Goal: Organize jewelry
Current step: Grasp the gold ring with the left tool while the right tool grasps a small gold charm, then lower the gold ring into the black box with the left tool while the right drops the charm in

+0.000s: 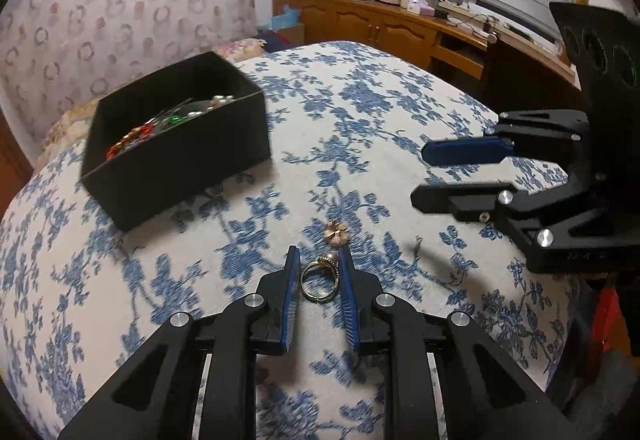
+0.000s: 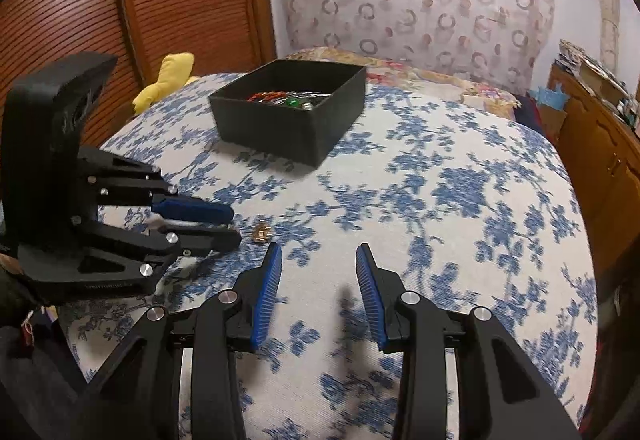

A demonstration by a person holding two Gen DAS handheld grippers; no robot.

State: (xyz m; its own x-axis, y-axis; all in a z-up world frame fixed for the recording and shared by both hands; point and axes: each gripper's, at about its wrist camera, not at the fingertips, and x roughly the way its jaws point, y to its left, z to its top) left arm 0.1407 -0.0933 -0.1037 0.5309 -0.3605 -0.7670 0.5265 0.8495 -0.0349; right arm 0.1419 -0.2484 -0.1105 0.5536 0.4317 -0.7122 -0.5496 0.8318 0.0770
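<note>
A gold ring [image 1: 320, 282] lying on the floral cloth [image 1: 400, 112] at lower centre is bracketed by the left gripper [image 1: 319, 260], whose jaws are narrowly parted and seemingly not yet clamped on it. The right gripper [image 2: 319, 256] is held wide apart and empty. A firm close is judged next, then carriage to the black box [image 1: 176, 156] at upper left; a small pink ornament [image 1: 336, 231] remains just beyond.

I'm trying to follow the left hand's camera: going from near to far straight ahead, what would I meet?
left gripper around the gold ring → small rose-gold piece → flowered cloth → wooden cabinet.
</note>
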